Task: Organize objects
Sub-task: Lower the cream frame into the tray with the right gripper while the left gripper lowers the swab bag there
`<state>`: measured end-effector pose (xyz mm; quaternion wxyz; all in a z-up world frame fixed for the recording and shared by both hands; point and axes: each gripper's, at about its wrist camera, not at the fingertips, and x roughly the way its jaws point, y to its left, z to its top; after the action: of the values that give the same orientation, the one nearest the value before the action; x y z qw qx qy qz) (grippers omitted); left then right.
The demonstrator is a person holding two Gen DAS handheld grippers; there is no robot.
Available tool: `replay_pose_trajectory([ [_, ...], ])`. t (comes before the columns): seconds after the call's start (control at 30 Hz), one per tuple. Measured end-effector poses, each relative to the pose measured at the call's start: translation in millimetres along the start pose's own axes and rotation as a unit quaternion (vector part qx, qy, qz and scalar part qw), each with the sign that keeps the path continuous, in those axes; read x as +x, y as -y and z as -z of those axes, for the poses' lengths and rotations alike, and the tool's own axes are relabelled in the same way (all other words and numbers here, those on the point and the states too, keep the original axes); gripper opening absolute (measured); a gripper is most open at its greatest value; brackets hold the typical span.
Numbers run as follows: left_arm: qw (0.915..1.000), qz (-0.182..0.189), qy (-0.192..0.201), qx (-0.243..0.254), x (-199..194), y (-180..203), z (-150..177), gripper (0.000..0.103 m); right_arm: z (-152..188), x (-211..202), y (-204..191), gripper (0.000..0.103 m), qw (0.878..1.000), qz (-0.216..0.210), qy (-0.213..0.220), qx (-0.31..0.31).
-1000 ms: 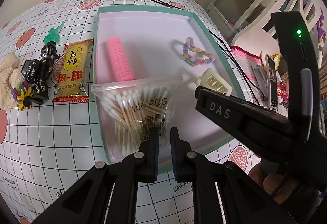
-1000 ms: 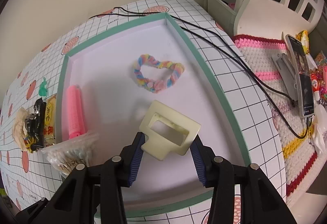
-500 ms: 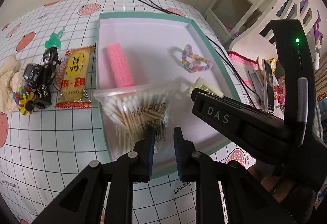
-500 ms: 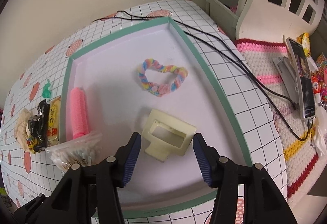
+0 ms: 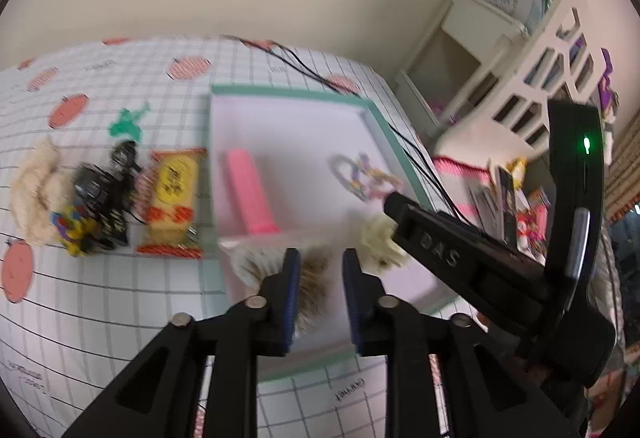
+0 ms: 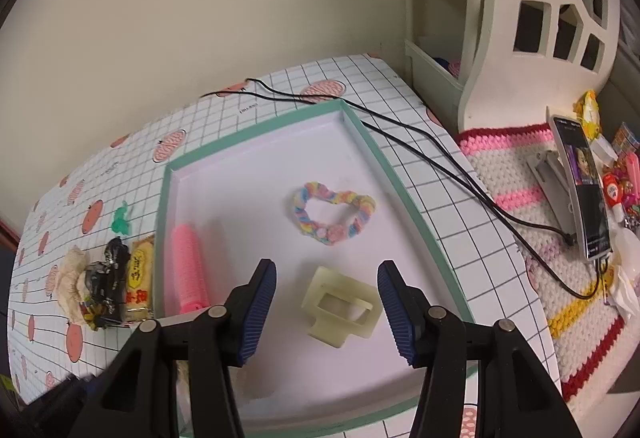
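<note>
1. The right gripper (image 6: 326, 312) hangs above the near part of the green-rimmed tray (image 6: 362, 128), its blue-padded fingers (image 6: 260, 310) spread wide and grasping nothing.
2. The cream hair claw clip (image 6: 340, 306) lies flat on the tray floor between those fingers, touching neither one.
3. Farther back in the tray sits the pastel heart-shaped hair tie (image 6: 332, 212); the pink hair roller (image 6: 188, 274) lies along the left wall.
4. The left gripper (image 5: 318, 292) has its fingers parted with a clear gap, released; the view is blurred, but the bag of cotton swabs (image 5: 280, 266) seems to rest at the tray's near-left corner just past the fingertips.
5. On the checked tablecloth (image 6: 280, 94) left of the tray lie a yellow snack packet (image 5: 172, 198), a black hair clip (image 5: 106, 194), a cream scrunchie (image 5: 34, 194) and a small green clip (image 5: 128, 122)
</note>
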<state>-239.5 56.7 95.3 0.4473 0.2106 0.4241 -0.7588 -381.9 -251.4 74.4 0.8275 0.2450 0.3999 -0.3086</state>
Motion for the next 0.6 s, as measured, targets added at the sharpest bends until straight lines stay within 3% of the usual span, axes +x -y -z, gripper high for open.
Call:
replay_pose_trajectory([
  [0.23,0.9982,-0.029,0.022,-0.046,-9,-25,-8,0.048,2,-1,-7,0.057,1.0,-0.015,0.003,-0.014],
  [0.3,0.9972,-0.044,0.023,-0.056,-9,-31,-9,0.048,3,-1,-10,0.057,1.0,-0.016,0.003,-0.018],
  [0.4,0.9942,-0.074,0.028,-0.072,-10,-42,-8,0.051,5,-1,-13,0.057,0.999,-0.019,0.001,-0.025],
  [0.5,0.9898,-0.104,0.039,-0.09,-14,-53,-7,0.064,6,-1,-14,0.058,0.999,-0.021,0.0,-0.03],
  [0.6,0.9854,-0.122,0.051,-0.107,-18,-65,-8,0.068,6,-2,-16,0.059,0.999,-0.019,0.004,-0.034],
])
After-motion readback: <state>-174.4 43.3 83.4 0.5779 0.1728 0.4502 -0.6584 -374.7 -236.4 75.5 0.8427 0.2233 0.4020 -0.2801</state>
